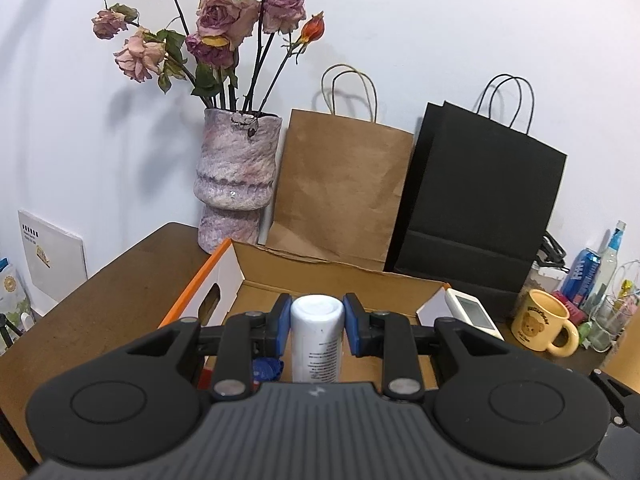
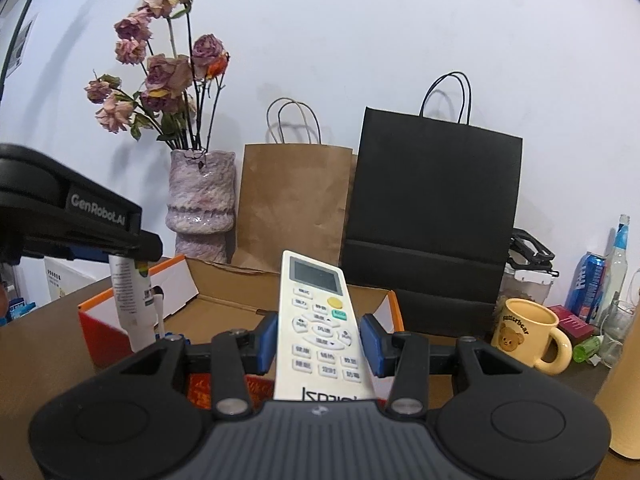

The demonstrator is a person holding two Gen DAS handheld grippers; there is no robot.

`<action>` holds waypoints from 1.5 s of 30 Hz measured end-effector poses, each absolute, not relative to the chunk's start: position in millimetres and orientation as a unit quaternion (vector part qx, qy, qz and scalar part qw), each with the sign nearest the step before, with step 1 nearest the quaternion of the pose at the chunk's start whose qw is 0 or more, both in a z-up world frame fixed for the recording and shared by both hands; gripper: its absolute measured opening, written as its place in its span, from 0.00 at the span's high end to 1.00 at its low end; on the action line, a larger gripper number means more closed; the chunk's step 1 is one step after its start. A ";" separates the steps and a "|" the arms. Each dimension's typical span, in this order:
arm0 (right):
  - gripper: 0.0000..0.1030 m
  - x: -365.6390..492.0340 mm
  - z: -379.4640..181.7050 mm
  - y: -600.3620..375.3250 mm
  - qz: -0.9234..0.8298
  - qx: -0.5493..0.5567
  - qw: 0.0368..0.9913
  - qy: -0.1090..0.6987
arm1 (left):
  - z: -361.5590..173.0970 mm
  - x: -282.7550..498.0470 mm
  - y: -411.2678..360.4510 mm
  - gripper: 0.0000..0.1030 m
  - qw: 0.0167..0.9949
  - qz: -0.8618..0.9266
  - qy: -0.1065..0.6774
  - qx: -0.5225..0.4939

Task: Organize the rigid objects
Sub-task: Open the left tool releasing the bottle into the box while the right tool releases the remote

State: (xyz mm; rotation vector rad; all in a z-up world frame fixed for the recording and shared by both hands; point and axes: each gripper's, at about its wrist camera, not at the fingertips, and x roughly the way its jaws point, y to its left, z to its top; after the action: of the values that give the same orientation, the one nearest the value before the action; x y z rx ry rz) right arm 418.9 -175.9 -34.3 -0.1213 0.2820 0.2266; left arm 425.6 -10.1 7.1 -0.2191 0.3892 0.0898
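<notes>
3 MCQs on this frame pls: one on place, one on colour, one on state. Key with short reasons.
1. Where does the bear mug stand?
A. inside the cardboard box
B. on the table, right of the box
C. on top of the black bag

2. What colour are the pads on the gripper fingers?
A. blue
B. red
C. green

3. What is in the right hand-held gripper?
A. nothing
B. a white remote control
C. a blue can

Key:
1 B: the yellow bear mug sits on the table to the right of the cardboard box.
2 A: the pads are blue in both wrist views.
3 B: the white remote control lies between the fingers of the right hand-held gripper; the left hand-held gripper holds a white bottle.
</notes>
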 end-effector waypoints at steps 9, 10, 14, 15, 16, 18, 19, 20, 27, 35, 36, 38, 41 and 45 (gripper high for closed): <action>0.58 457.8 -31.7 -172.6 0.116 -0.061 0.981 0.145 | 10.0 456.3 -5.6 0.73 0.976 0.047 0.184 -0.105; 0.58 461.9 -31.1 -171.8 0.116 -0.061 0.981 0.145 | 11.0 459.7 -4.7 0.73 0.977 0.047 0.182 -0.105; 0.58 475.6 -30.4 -167.9 0.120 -0.064 0.980 0.146 | 12.5 471.9 -1.9 0.73 0.977 0.046 0.178 -0.105; 0.58 478.9 -30.6 -166.9 0.121 -0.065 0.980 0.147 | 11.9 475.2 -1.7 0.73 0.977 0.047 0.178 -0.103; 0.58 482.2 -31.0 -165.6 0.121 -0.067 0.979 0.149 | 11.1 478.9 -1.7 0.73 0.978 0.049 0.178 -0.100; 0.58 488.6 -32.7 -163.2 0.120 -0.071 0.978 0.153 | 8.4 486.4 -1.3 0.73 0.977 0.052 0.181 -0.095; 0.58 491.8 -33.6 -162.2 0.119 -0.074 0.978 0.156 | 6.7 490.6 -1.3 0.73 0.977 0.054 0.183 -0.092; 0.58 495.3 -34.7 -161.4 0.118 -0.076 0.977 0.160 | 4.4 495.2 -0.9 0.73 0.977 0.057 0.186 -0.088; 0.58 514.4 -41.5 -157.8 0.117 -0.084 0.972 0.183 | -12.0 516.1 2.2 0.73 0.972 0.076 0.211 -0.070; 0.17 520.8 -45.7 -161.5 0.115 -0.076 0.970 0.198 | -21.3 521.7 -3.5 0.03 0.968 0.097 0.229 -0.036; 0.01 519.4 -44.8 -162.9 0.113 -0.072 0.972 0.192 | -21.6 520.2 -4.4 0.00 0.969 0.102 0.222 -0.032; 0.00 517.1 -43.1 -164.9 0.113 -0.069 0.974 0.182 | -20.9 519.9 -4.0 0.00 0.970 0.103 0.220 -0.028; 0.00 518.0 -43.8 -164.9 0.109 -0.070 0.974 0.186 | -21.0 520.7 -2.1 0.00 0.968 0.109 0.224 -0.030; 0.00 519.6 -44.5 -163.9 0.107 -0.072 0.973 0.191 | -19.9 520.3 -0.2 0.00 0.968 0.109 0.224 -0.032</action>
State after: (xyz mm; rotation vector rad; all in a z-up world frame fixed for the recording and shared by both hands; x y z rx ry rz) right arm 519.6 -163.9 -44.5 -0.1446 0.3851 0.2166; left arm 520.3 -0.2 -19.9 -0.0650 0.4534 0.2209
